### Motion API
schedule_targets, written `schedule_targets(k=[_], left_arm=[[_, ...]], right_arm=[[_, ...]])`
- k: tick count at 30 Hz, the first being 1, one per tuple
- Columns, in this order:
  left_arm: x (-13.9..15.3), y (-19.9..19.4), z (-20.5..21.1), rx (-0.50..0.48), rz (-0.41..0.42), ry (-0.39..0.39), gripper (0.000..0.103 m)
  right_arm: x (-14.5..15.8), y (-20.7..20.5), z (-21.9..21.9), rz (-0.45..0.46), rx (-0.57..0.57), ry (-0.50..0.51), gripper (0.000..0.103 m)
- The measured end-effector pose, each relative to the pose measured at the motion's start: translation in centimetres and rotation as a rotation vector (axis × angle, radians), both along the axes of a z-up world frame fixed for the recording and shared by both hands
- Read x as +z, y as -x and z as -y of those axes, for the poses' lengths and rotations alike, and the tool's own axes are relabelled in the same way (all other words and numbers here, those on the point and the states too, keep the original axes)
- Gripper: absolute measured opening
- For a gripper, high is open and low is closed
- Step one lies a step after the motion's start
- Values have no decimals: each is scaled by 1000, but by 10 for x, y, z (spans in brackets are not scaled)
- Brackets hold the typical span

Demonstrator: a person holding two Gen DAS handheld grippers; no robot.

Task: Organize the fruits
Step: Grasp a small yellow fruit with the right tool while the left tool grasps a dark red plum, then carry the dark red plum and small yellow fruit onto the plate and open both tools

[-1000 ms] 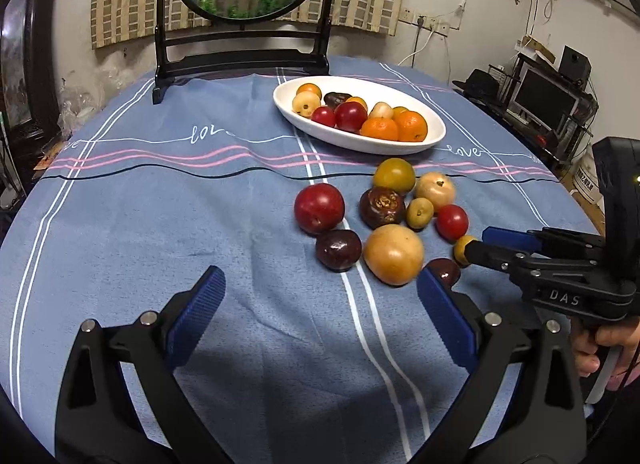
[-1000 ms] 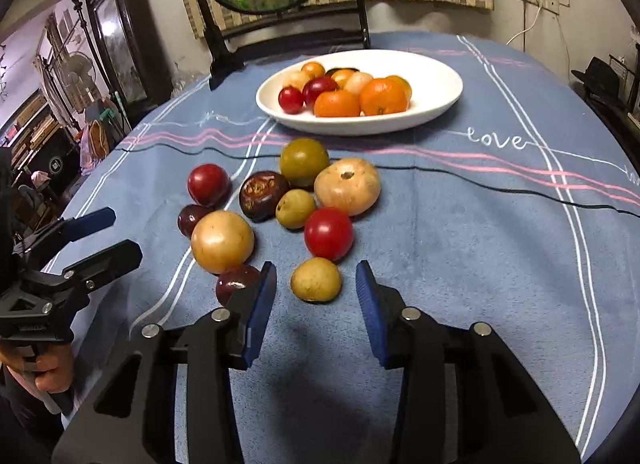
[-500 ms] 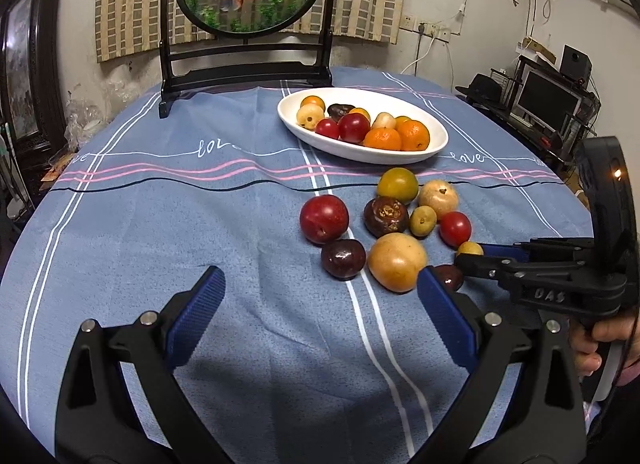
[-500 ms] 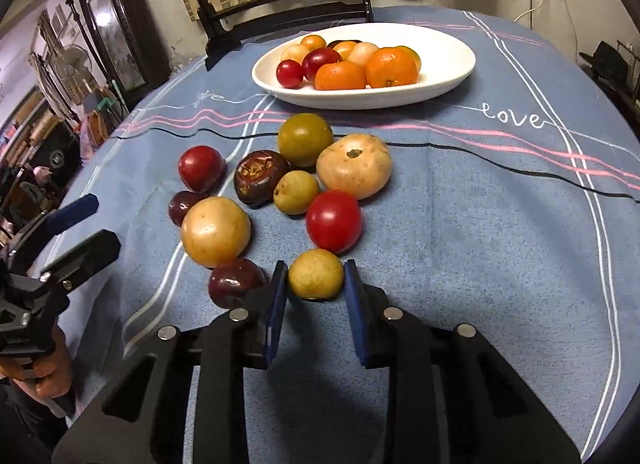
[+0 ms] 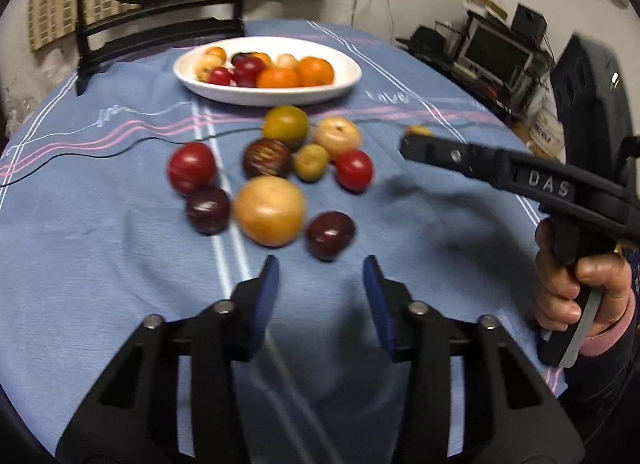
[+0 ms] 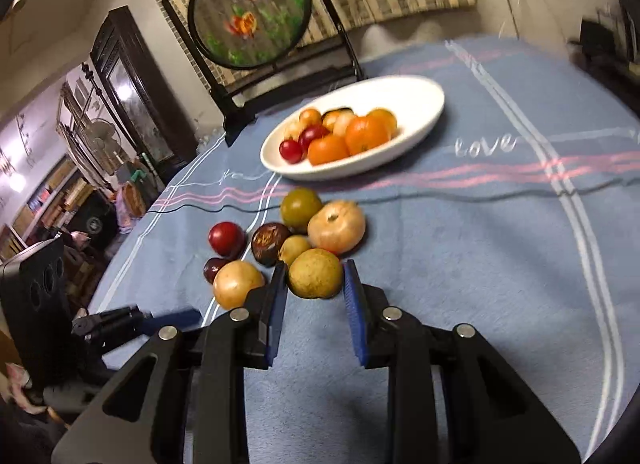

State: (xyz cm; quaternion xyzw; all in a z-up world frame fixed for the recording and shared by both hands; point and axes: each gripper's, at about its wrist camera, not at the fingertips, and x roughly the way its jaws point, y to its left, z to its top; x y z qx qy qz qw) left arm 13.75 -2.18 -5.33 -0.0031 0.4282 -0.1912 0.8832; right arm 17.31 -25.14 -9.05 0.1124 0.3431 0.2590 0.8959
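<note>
Yellow fruit (image 6: 315, 273) sits clamped in the raised right gripper (image 6: 315, 288); left gripper (image 5: 320, 284) hovers parted, holding nothing.

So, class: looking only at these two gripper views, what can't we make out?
- Right wrist view: the red tomato is hidden behind the yellow fruit in the right gripper.
- Left wrist view: that fruit mostly hidden by the gripper.
- Dark fruit in the white dish: mostly covered, unidentifiable.
</note>
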Motion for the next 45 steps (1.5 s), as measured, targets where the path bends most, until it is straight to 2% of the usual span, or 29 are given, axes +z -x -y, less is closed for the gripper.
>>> schedule_targets(k=[2,12,16,18,25,28,35,37,41,45], left_arm=[[-3,-4,7,7,-16,-20,37],[-10,-34,22,51,-67,-39,37],[-13,-40,35,46,-49,-102,37],[-14,-39,36,52,-40,-124,33],[-8,-30,26,84,-34,-88,33],[2,-21,16,82,-12,-46,33],[35,-18,-18,76,48,-37,32],[49,-25,-30,88,75,-37,32],[74,-47,-42,108,127,-35,32],[94,-75,-44,106,173,-32,32]], right_arm=[[-1,0,-1,-5,13,-10,29],[5,4,1,14,53,-69,29],[7,5,6,25,46,-95,29],[7,5,8,23,41,-107,29],[5,6,9,14,37,-117,29],[4,5,10,11,29,-113,29],[15,1,10,39,47,-123,29],[30,-6,16,63,30,-141,29],[61,-24,19,151,-27,-85,29],[75,-47,13,171,-37,-81,29]])
